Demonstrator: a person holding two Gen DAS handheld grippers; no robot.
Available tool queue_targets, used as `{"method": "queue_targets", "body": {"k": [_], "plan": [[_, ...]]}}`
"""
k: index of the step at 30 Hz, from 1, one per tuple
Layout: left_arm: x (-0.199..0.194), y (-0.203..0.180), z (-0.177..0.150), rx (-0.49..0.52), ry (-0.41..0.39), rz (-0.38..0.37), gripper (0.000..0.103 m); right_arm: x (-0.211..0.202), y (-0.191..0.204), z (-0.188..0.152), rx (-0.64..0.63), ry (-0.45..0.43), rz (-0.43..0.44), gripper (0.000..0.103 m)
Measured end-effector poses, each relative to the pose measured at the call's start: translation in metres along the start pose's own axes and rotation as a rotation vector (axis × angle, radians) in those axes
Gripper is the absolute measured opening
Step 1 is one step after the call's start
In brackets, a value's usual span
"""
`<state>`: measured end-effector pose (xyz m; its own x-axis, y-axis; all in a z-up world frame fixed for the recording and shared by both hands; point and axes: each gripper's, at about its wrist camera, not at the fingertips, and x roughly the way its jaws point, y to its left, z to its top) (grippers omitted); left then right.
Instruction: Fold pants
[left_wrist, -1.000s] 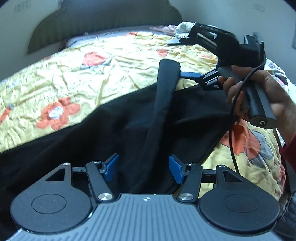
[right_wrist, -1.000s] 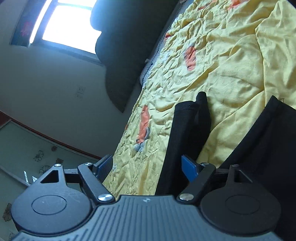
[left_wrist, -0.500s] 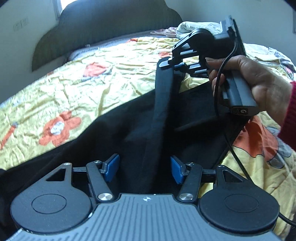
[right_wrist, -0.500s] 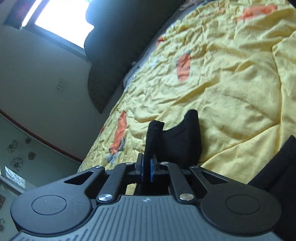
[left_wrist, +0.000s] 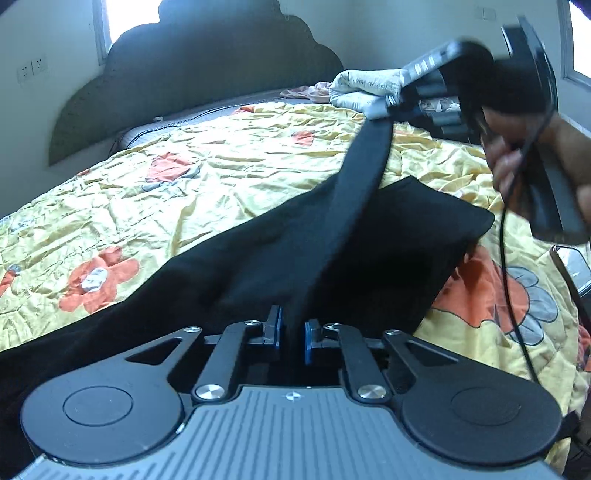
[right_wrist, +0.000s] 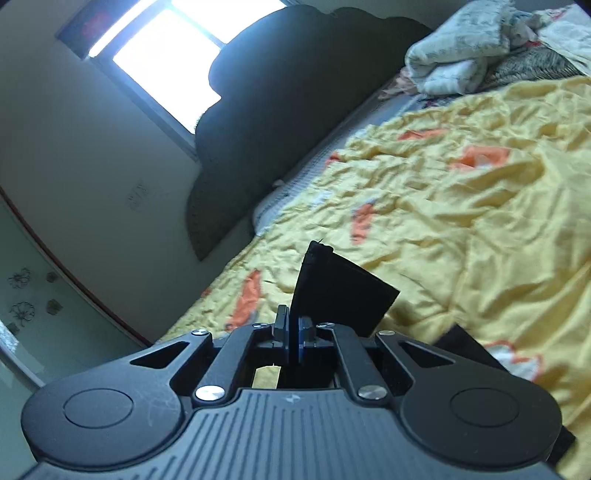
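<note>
Black pants lie across a yellow floral bedspread. One edge of them is pulled up into a taut band between my two grippers. My left gripper is shut on the near end of that band. My right gripper, held by a hand at the upper right, is shut on the far end, lifted above the bed. In the right wrist view my right gripper pinches a black corner of the pants that sticks up past the pads.
A dark padded headboard stands at the back. Crumpled white bedding lies at the head of the bed, also in the right wrist view. A black cable hangs from the right gripper. A window is on the wall.
My left gripper closed on the pants' edge. My right gripper closed on the far end earlier and has lifted it up and away, stretching the band taut.
</note>
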<state>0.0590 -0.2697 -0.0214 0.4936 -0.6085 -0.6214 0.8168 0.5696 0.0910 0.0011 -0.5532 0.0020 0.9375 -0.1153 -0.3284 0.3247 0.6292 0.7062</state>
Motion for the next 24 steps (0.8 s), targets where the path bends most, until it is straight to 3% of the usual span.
{"method": "queue_targets", "body": {"k": [3, 7, 13, 16, 24], "plan": [[-0.004, 0.009, 0.005, -0.052, -0.014, -0.022, 0.010, -0.008, -0.009, 0.000, 0.032, -0.003, -0.004, 0.005], [-0.017, 0.013, 0.010, -0.078, -0.049, -0.079, 0.010, -0.039, 0.014, 0.005, -0.097, -0.088, 0.004, 0.005], [-0.008, 0.001, -0.002, -0.031, 0.021, -0.128, 0.010, -0.052, -0.019, -0.013, -0.127, -0.030, -0.199, 0.005], [-0.009, -0.004, -0.010, -0.014, 0.038, -0.135, 0.010, -0.057, -0.037, -0.025, -0.094, -0.007, -0.246, 0.005], [-0.005, -0.007, -0.013, 0.016, 0.056, -0.137, 0.010, -0.066, -0.042, -0.035, -0.139, 0.013, -0.312, 0.005]]}}
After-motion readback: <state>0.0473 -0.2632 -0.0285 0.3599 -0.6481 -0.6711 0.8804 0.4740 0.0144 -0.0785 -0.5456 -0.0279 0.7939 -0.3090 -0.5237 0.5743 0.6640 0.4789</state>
